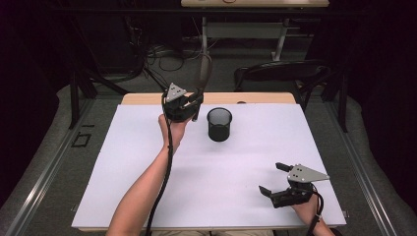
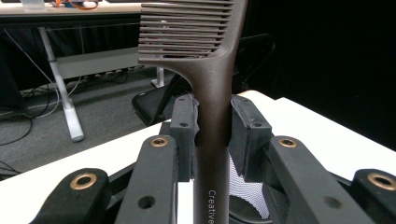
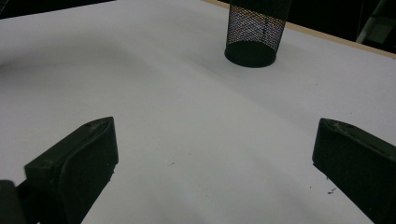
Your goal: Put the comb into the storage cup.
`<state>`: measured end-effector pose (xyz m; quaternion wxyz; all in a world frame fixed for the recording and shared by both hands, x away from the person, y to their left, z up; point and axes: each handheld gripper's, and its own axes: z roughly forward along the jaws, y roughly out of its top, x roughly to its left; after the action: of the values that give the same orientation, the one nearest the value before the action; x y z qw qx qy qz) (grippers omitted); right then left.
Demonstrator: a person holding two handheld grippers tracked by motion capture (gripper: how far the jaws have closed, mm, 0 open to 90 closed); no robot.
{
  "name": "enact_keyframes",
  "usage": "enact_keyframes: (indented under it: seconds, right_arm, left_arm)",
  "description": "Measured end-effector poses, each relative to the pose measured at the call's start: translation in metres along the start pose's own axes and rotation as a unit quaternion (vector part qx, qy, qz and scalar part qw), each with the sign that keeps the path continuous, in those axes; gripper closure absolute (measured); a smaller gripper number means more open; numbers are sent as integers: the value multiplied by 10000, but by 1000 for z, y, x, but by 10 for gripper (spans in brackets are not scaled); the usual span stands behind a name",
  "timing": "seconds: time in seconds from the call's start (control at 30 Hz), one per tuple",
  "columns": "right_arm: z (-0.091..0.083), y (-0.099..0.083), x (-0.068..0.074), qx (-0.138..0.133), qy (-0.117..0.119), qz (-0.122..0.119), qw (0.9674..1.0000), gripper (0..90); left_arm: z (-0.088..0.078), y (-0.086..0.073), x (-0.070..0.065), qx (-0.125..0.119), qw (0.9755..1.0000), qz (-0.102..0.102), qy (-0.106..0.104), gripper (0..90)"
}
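Observation:
My left gripper [image 1: 195, 101] is raised over the far left part of the white table [image 1: 147, 167], just left of a black mesh cup [image 1: 219, 124]. It is shut on the handle of a dark brown comb [image 1: 204, 73], which stands upright with its teeth at the top. In the left gripper view the pads [image 2: 184, 126] clamp the comb [image 2: 210, 84] on both sides, and the cup [image 2: 243, 191] sits below. My right gripper [image 1: 271, 178] rests low at the near right, open and empty. Its view has the jaws wide apart around my right gripper [image 3: 215, 140] and the cup [image 3: 254, 32] far ahead.
A wooden table edge [image 1: 147, 98] runs along the far side. Beyond it stand a black chair [image 1: 280, 73], loose cables on the floor [image 1: 162, 56] and a desk [image 1: 246, 29]. Bare white surface lies between the cup and the right gripper.

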<state>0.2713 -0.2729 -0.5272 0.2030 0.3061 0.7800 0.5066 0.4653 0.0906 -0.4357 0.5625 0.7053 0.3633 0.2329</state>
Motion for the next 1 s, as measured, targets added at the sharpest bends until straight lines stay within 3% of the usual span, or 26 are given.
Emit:
enact_keyframes:
  seconds: [1.0]
  right_arm:
    - [0,0,0,5,5,-25,10000,0]
  left_arm:
    - [18,9,-10,-187,9997,-118,-67,725]
